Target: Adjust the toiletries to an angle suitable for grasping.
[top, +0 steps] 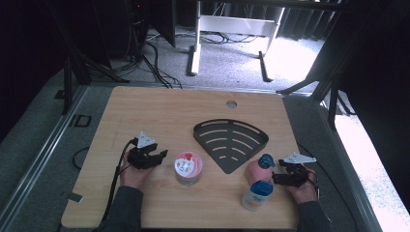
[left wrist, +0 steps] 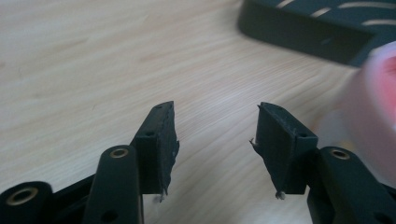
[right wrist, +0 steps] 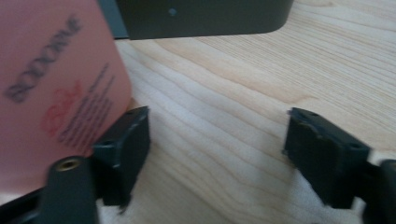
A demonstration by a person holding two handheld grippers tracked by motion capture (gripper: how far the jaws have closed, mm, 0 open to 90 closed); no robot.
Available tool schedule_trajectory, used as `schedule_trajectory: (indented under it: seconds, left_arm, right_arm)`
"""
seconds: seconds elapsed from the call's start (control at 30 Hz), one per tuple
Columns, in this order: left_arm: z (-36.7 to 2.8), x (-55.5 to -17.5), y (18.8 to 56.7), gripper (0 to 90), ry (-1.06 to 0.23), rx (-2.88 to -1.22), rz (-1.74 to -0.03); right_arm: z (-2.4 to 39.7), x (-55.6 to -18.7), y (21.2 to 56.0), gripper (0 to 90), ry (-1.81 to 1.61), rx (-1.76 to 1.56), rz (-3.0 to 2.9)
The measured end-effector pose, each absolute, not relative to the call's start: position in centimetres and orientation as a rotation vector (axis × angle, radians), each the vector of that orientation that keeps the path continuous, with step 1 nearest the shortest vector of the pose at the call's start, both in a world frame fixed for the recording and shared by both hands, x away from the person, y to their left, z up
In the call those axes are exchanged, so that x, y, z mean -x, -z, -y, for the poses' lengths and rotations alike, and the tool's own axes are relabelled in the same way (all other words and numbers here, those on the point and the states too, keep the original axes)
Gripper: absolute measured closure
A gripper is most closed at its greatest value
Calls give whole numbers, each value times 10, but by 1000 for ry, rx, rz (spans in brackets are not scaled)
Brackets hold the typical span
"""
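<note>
On the wooden desk (top: 145,111) a black slotted corner rack (top: 231,140) is placed in the middle, and three containers are standing near the person's side. The left gripper (top: 162,154) is held low, just beside a pink tub with a white printed lid (top: 188,167), and its jaws are seen spread apart with only bare wood between them; in the left gripper view (left wrist: 215,135) the tub (left wrist: 373,121) is found blurred at the right edge, not between the jaws. The right gripper (top: 281,171) is also spread wide, and in the right gripper view (right wrist: 217,140) the pink bottle (right wrist: 56,79) is touching the outer side of one jaw, not enclosed by it. This pink bottle with a blue cap (top: 258,168) is standing just beside a white bottle with a blue cap (top: 257,194). It is judged that the bottles are meant to be carried to the rack. A risk is seen here: because the bottle lies outside the opening, it could be pushed over if the gripper is moved sideways, and the white bottle could be knocked too, since both stand so near. The tub could likewise be shoved by the left gripper if it is closed off-centre.
</note>
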State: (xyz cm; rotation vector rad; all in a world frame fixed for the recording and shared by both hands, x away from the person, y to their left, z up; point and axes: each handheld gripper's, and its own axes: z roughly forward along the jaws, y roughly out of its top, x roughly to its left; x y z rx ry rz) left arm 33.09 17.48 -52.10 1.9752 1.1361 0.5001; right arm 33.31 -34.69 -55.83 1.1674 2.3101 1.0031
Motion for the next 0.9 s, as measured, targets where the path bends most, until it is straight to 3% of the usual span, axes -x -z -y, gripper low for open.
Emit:
schedule_trajectory:
  seconds: [0.4, 0.9]
  left_arm:
    - [-150, -306, 493, 511, -446, -1993, -925]
    - [-128, -302, 500, 734, -361, -2077, -836]
  right_arm:
    - [348, -303, 543, 538, -1017, -1158, -2269]
    - [337, -263, 532, 820, -1000, -1067, -2319]
